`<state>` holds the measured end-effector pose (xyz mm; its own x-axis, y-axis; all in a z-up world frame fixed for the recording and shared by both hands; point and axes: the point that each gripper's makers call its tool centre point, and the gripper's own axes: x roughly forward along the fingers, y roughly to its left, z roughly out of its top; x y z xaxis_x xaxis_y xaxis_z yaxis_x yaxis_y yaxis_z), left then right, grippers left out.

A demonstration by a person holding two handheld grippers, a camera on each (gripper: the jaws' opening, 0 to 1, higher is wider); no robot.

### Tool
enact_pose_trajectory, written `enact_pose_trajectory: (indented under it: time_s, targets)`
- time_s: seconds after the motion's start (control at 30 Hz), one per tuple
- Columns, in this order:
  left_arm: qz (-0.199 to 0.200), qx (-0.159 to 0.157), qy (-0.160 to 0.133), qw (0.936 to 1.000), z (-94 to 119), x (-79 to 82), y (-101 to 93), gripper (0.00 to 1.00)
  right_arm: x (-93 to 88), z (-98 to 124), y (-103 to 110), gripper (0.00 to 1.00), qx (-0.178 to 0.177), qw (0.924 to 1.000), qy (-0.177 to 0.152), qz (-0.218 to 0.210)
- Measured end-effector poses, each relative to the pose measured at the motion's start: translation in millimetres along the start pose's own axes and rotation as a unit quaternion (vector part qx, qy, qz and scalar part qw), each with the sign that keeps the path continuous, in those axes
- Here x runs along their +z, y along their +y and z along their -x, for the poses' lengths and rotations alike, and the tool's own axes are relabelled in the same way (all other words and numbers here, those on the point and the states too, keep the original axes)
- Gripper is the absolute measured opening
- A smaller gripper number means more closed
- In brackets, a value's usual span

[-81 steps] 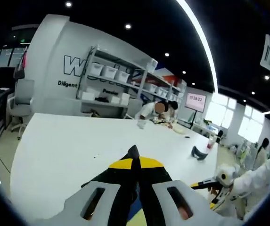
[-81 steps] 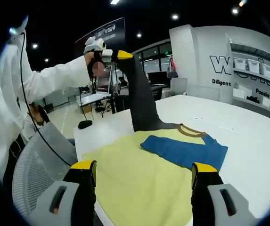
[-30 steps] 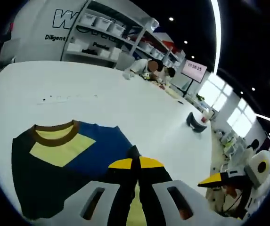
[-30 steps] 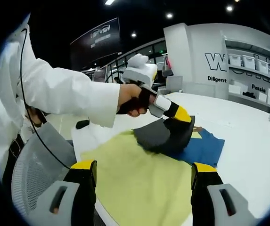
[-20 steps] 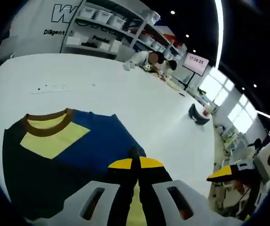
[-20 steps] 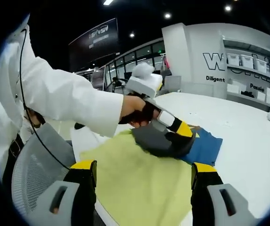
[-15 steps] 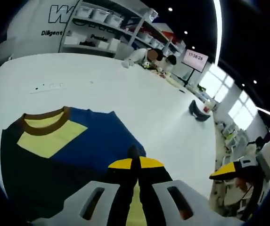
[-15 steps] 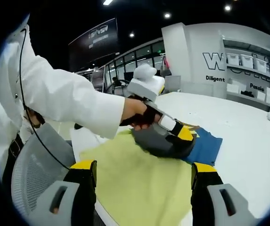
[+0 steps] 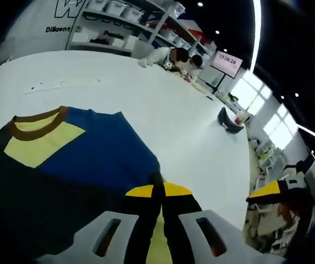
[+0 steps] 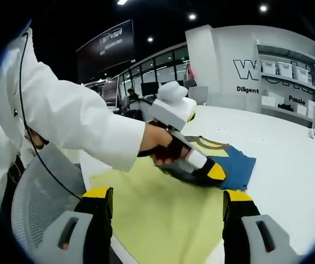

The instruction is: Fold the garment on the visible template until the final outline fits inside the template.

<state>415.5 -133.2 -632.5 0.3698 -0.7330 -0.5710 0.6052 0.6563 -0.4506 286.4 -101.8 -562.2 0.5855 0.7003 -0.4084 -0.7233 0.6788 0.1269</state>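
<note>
The garment (image 9: 86, 157) is a blue shirt with a brown collar, a yellow chest patch and dark sides, lying on the white table. In the left gripper view my left gripper (image 9: 158, 188) is shut, with dark cloth pinched at its tips. The right gripper view has the left gripper (image 10: 215, 171) low over the folded garment (image 10: 235, 160), held by a hand in a white sleeve. The yellow template (image 10: 157, 212) lies under the garment. My right gripper (image 10: 168, 199) stands open above the template's near part, holding nothing. It also appears at the right as the right gripper (image 9: 270, 191).
The white table (image 9: 162, 104) stretches far back, with a dark object (image 9: 230, 119) on it and people (image 9: 171, 55) at its far end. Shelves with white bins (image 9: 119, 19) line the wall. A grey mesh chair (image 10: 33, 201) stands by the table's near edge.
My left gripper has come down from high above, laying the dark cloth over the blue body and moving low along it. The right gripper has stayed open in place.
</note>
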Motion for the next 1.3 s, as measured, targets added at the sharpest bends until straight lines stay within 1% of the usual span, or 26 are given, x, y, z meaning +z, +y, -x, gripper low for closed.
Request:
enact_pose_trajectory:
  time_s: [0.1, 0.2, 0.37, 0.53, 0.67, 0.87, 0.93, 1.1, 1.17, 1.3]
  targets:
    - [-0.003, 0.0, 0.0, 1.0, 0, -0.5, 0.5, 0.03, -0.1, 0, 0, 0.84, 0.0, 1.0, 0.001, 0.002]
    - [-0.011, -0.002, 0.0, 0.9999, 0, -0.3, 0.6, 0.08, -1.0, -1, 0, 0.84, 0.0, 1.0, 0.002, 0.002]
    - [-0.017, -0.005, -0.003, 0.9998, 2, 2.4, -0.9, 0.08, -1.7, -1, 1, 0.83, 0.0, 1.0, 0.002, 0.0]
    - [-0.026, -0.009, -0.009, 0.9996, 5, 4.8, -3.2, 0.13, -1.6, 0, 0, 0.83, -0.002, 1.0, 0.0, 0.0]
    - [-0.031, -0.012, -0.015, 0.9993, 7, 7.3, -5.5, 0.14, -1.2, 0, 0, 0.83, -0.001, 1.0, 0.0, 0.0]
    - [-0.043, -0.013, -0.015, 0.9989, 10, 6.8, -4.4, 0.16, -1.1, 1, 2, 0.83, -0.001, 1.0, 0.0, 0.001]
    - [-0.044, -0.01, -0.016, 0.9988, 15, 4.9, 1.6, 0.17, -1.5, 1, 2, 0.83, -0.002, 1.0, 0.0, 0.001]
    - [-0.051, -0.009, -0.015, 0.9985, 19, 1.9, 6.2, 0.2, -3.1, 0, 2, 0.83, -0.002, 1.0, 0.002, 0.002]
    - [-0.058, -0.004, -0.016, 0.9982, 25, 0.9, 12.5, 0.2, -3.7, 1, 2, 0.83, -0.003, 1.0, 0.002, 0.001]
    - [-0.063, -0.002, -0.016, 0.9979, 31, -0.4, 17.6, 0.21, -4.4, 1, 3, 0.84, -0.003, 1.0, 0.003, 0.0]
